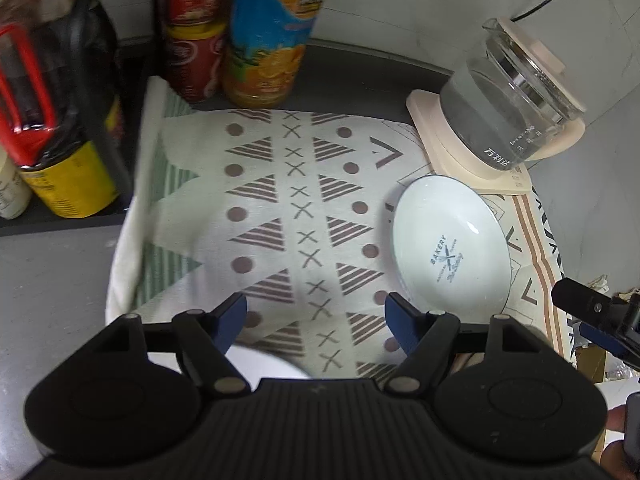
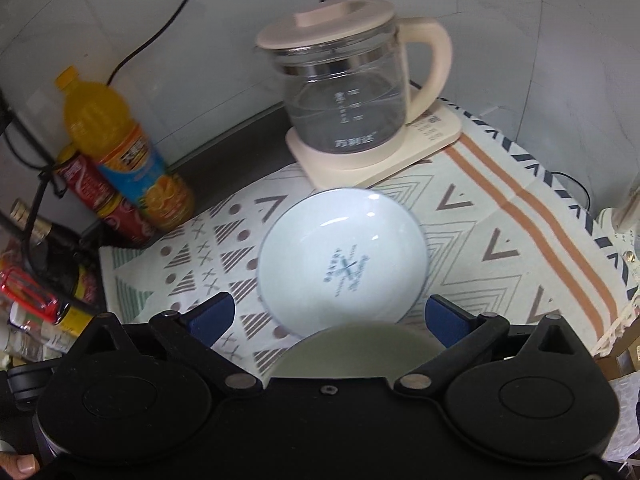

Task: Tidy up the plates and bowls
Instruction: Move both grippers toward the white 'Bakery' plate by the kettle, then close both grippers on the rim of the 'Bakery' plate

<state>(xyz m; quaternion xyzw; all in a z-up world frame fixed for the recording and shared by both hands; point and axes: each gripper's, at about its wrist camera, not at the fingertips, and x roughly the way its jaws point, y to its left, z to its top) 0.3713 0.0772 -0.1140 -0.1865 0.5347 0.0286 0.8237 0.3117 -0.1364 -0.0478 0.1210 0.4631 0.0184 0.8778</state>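
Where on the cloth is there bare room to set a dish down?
The cloth is free from the bakery plate leftward to its left edge. The back is crowded: juice bottle, cans, kettle.

The white plate (image 1: 450,240) reads "BAKERY" at its centre; the glass kettle (image 1: 516,100) bears Chinese characters.

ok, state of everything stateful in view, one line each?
Left gripper: jaws open, holding nothing.
Right gripper: jaws open, holding nothing.
White round "BAKERY" plate: upright on the patterned cloth, empty.
Glass kettle with cream lid: lid on, seated on its cream base.
Orange juice bottle: capped, upright.
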